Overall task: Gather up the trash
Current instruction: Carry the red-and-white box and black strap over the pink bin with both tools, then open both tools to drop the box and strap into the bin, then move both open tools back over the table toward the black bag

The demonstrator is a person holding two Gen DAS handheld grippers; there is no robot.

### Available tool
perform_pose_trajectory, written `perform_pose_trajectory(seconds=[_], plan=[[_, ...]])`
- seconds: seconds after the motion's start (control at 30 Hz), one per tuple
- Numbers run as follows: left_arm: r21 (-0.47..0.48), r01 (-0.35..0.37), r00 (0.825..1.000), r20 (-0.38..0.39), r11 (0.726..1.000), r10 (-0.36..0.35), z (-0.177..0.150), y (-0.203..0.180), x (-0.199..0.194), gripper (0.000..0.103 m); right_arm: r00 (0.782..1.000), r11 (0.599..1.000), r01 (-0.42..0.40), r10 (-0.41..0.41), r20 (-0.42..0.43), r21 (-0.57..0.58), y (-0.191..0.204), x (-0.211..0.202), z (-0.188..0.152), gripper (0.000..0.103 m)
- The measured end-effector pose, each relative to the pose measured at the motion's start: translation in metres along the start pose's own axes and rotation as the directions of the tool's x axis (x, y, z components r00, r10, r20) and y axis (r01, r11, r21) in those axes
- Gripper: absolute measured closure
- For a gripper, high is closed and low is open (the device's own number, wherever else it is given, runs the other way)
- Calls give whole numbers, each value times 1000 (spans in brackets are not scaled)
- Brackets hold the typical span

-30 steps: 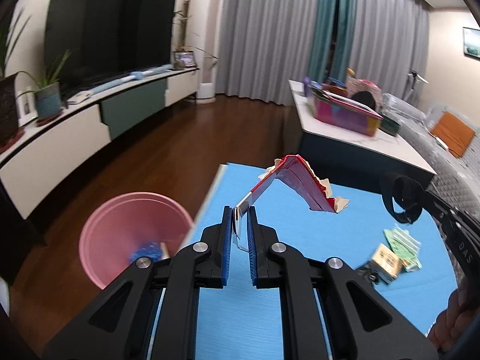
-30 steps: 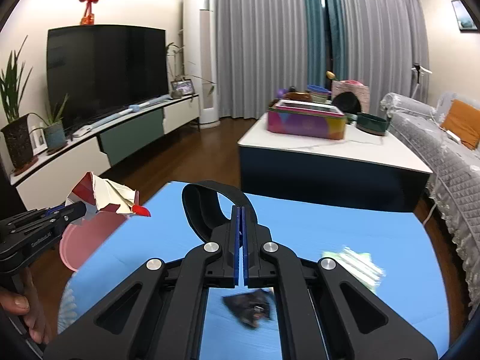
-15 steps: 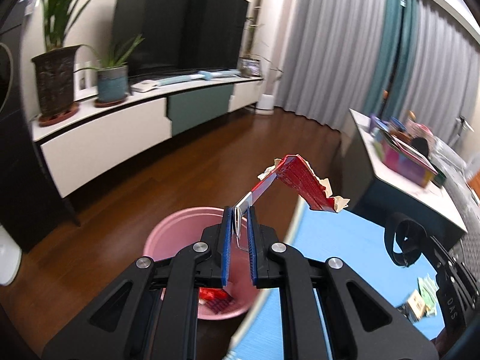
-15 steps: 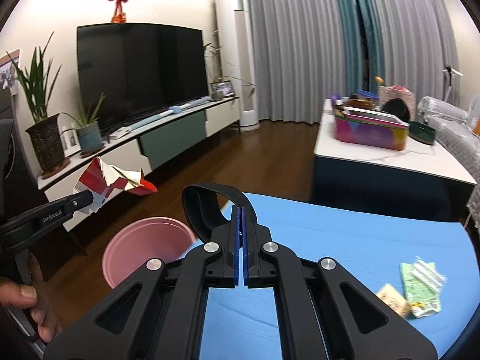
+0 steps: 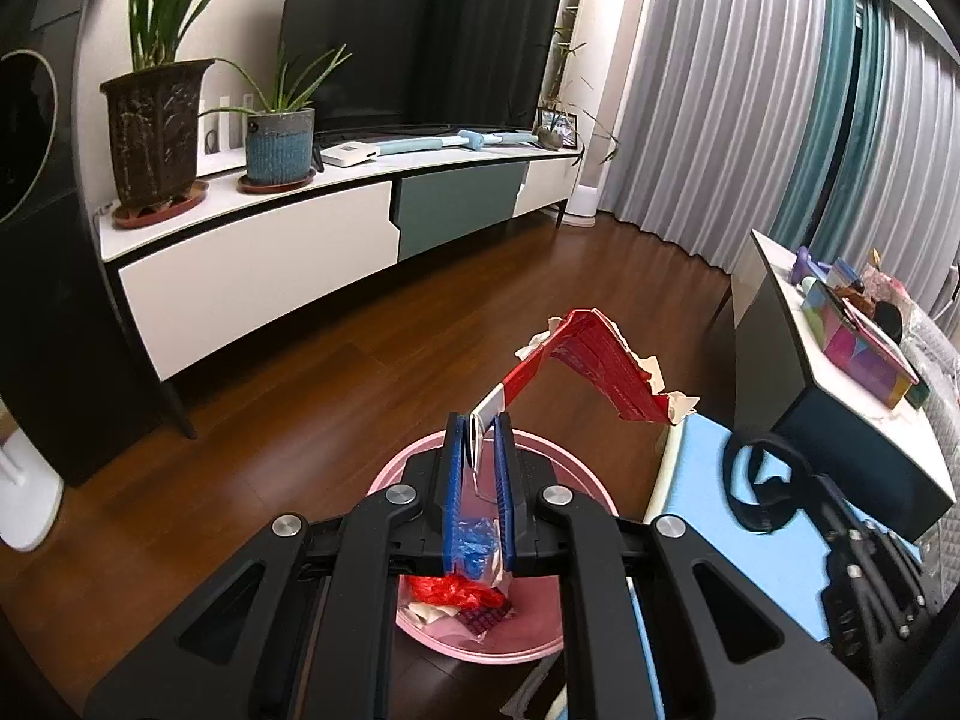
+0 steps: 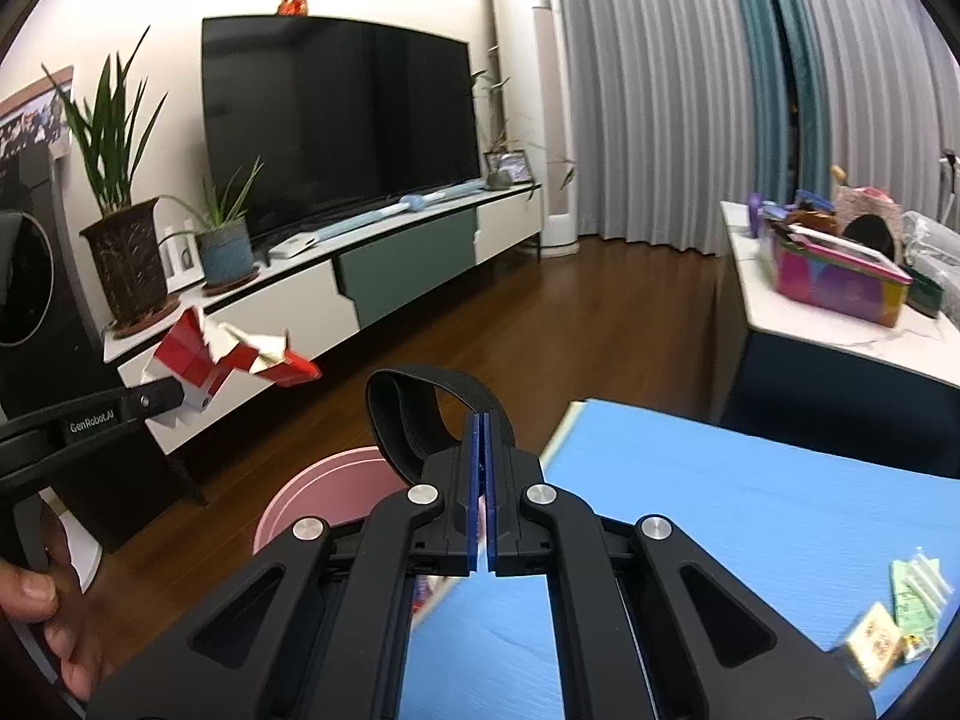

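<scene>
My left gripper point(image 5: 478, 426) is shut on a torn red and white carton point(image 5: 594, 360) and holds it in the air over the pink bin point(image 5: 558, 456). The bin stands on the wood floor beside the blue table point(image 5: 708, 534) and holds red, blue and white scraps. In the right wrist view the carton point(image 6: 228, 354) hangs from the left gripper point(image 6: 180, 402) above and left of the bin point(image 6: 324, 492). My right gripper point(image 6: 482, 426) is shut and empty over the table's left edge point(image 6: 720, 516). A green wrapper point(image 6: 918, 594) and a small tan packet point(image 6: 873, 642) lie at the table's right.
A white TV console point(image 5: 312, 234) with potted plants point(image 5: 159, 132) and a TV point(image 6: 336, 120) runs along the left wall. A white-topped coffee table point(image 6: 840, 330) with a colourful box point(image 6: 840, 282) stands beyond the blue table. Grey curtains hang behind.
My left gripper has carried the carton left off the blue table until it hangs over the pink bin. My right gripper has swung left, staying shut.
</scene>
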State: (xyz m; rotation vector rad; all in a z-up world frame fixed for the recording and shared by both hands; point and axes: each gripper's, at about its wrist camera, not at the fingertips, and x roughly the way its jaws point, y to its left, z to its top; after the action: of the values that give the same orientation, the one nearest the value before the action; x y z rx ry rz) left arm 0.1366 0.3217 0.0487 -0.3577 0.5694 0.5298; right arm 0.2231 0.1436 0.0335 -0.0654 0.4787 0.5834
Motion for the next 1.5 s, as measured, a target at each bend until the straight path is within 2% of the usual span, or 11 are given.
perform_pose_trajectory(seconds=[0.63, 0.7, 0.73, 0.77, 0.83, 0.87, 0.9, 1.13, 1.33, 1.5], plan=[[-58, -27, 996, -87, 998, 22, 1, 23, 44, 93, 995, 997, -58, 55, -89, -41, 38, 72, -21, 101], [-58, -33, 994, -110, 998, 26, -1, 23, 49, 92, 993, 997, -62, 58, -98, -41, 40, 77, -22, 101], [-57, -37, 992, -122, 998, 30, -2, 23, 51, 88, 991, 996, -73, 68, -113, -42, 41, 81, -23, 100], [-58, -36, 991, -128, 998, 28, -2, 22, 52, 78, 989, 996, -77, 71, -127, -43, 41, 84, -23, 97], [-62, -40, 991, -131, 997, 31, -3, 23, 52, 68, 985, 996, -78, 70, -159, -46, 41, 90, -25, 87], [-64, -41, 991, -129, 997, 33, -3, 24, 52, 68, 985, 996, -76, 68, -160, -43, 40, 90, -26, 69], [-68, -40, 992, -125, 997, 31, -2, 24, 51, 68, 986, 997, -68, 61, -153, -41, 38, 88, -27, 59], [-53, -2, 997, -75, 999, -2, 0, 14, 37, 68, 992, 998, -42, 36, -118, -48, 22, 62, -26, 59], [12, 64, 998, -17, 998, -64, -1, -15, 17, 68, 999, 999, 25, -27, -44, -42, -16, 6, -22, 59], [61, 147, 989, 4, 987, -147, -8, -50, -3, 68, 995, 995, 99, -99, -6, -22, -65, -49, -19, 59]])
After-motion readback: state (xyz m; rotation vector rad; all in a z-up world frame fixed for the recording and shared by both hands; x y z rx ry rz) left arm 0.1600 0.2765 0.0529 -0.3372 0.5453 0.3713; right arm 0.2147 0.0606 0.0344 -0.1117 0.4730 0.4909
